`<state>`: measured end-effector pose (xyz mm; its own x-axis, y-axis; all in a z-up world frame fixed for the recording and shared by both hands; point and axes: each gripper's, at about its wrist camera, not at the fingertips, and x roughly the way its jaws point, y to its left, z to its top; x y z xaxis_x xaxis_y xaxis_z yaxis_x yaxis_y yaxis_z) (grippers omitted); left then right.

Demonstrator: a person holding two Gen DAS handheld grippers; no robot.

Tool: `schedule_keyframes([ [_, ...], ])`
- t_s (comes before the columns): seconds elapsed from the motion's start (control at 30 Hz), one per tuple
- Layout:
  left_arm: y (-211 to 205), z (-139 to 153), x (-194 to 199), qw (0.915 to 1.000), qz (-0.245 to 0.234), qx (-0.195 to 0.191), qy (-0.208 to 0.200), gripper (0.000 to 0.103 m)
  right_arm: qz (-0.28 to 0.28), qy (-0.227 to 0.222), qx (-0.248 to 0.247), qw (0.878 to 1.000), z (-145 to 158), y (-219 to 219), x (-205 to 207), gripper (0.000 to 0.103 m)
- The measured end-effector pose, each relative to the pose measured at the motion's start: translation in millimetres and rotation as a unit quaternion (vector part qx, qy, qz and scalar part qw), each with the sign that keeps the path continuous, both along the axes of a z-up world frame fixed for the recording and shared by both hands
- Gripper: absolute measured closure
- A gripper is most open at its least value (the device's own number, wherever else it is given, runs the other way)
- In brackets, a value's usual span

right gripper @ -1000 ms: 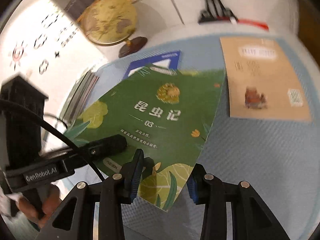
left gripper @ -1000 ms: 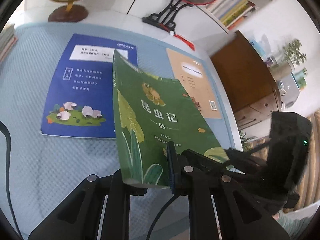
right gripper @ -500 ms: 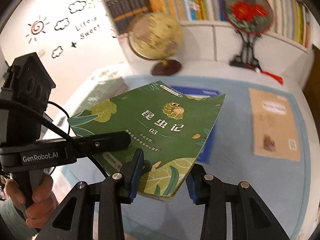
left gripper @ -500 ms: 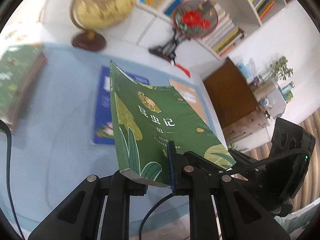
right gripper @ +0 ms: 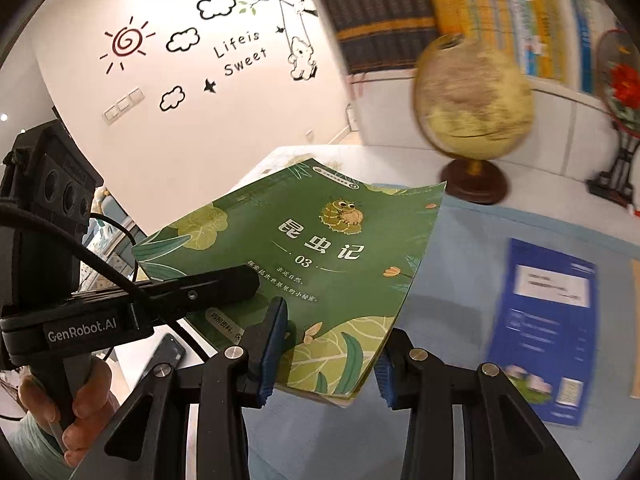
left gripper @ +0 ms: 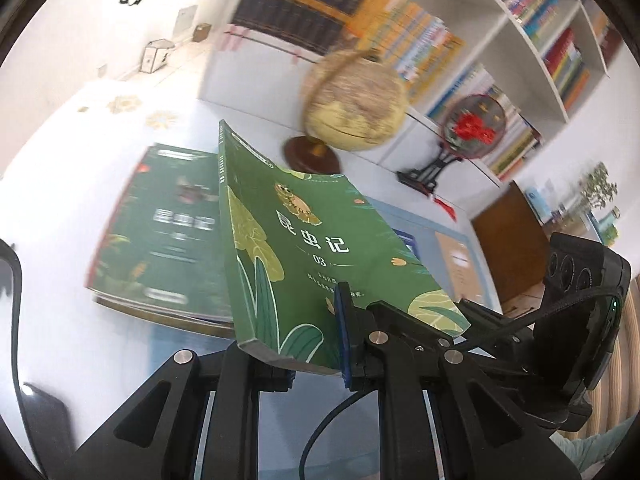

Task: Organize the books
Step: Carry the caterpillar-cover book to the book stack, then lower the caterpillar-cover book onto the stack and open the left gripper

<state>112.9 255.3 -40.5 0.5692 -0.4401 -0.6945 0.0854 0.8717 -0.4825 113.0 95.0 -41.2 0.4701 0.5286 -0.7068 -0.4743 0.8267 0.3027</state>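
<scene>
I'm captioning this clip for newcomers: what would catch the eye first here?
The green book, held up off the blue mat at the centre of both views: the left gripper pinches its near edge and the right gripper clamps a near corner. Behind it stands a yellow globe before the bookshelves, and a stack of similar green books lies to the left.

Three green books (left gripper: pixel 312 248), one blue book (right gripper: pixel 548 320), one globe (left gripper: pixel 356 100).
</scene>
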Motion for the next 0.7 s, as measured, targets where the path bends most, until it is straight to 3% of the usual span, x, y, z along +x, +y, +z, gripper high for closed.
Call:
schedule_keyframes([
  [0.2,46.7,-31.1,31.6,0.9991,-0.006,-0.024,0.035,0.089,-0.012,0.028,-0.021,0.999,-21.9,50.6,28.6,0.064],
  [0.37,66.0,-52.5,51.4,0.9974,-0.007,-0.044,0.057,0.089,-0.036,0.06,-0.024,0.997,-39.1,67.2,52.0,0.064],
  [0.6,92.6,-78.8,62.9,0.994,0.021,-0.042,0.099,0.069,-0.046,0.097,-0.024,0.994,-57.1,90.2,67.3,0.064],
  [0.7,110.4,-90.8,64.9,0.9901,0.047,-0.049,0.123,0.065,-0.038,0.106,-0.03,0.993,-63.3,99.9,68.4,0.064],
])
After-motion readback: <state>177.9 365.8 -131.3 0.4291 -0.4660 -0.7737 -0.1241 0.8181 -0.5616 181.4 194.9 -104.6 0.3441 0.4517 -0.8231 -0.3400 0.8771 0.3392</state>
